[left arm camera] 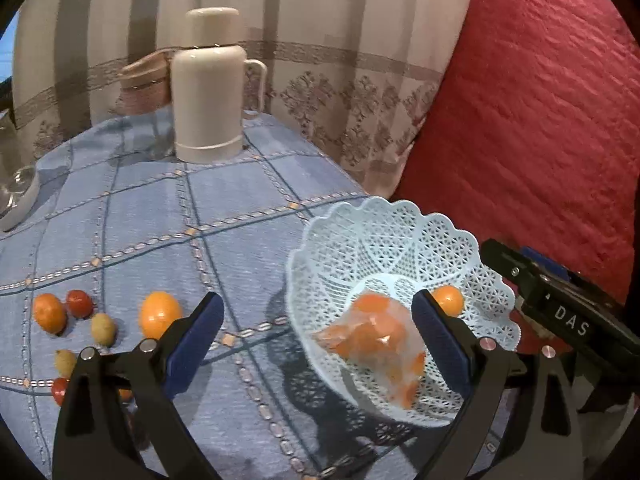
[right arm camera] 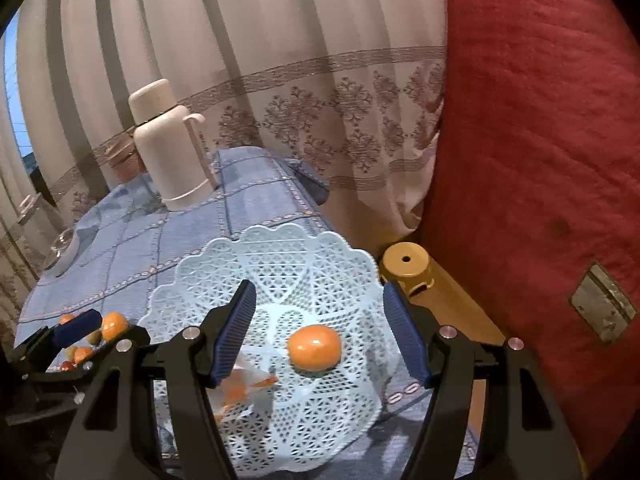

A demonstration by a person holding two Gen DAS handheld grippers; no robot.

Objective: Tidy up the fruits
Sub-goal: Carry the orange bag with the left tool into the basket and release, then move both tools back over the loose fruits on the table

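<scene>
Left gripper [left arm camera: 318,344] jaws stand wide apart, empty, over the basket's [left arm camera: 400,232] near rim; its right finger hides part of the bagged fruit [left arm camera: 372,332] inside. Right gripper [right arm camera: 318,334] jaws apart, clear of the loose orange [right arm camera: 314,347] on the basket floor. Basket sits at the counter [left arm camera: 240,220] edge beside a red cover [left arm camera: 540,100]. Loose fruits [left arm camera: 104,320] lie far left, some cut off behind the left finger. Both grippers tilt downward.
</scene>
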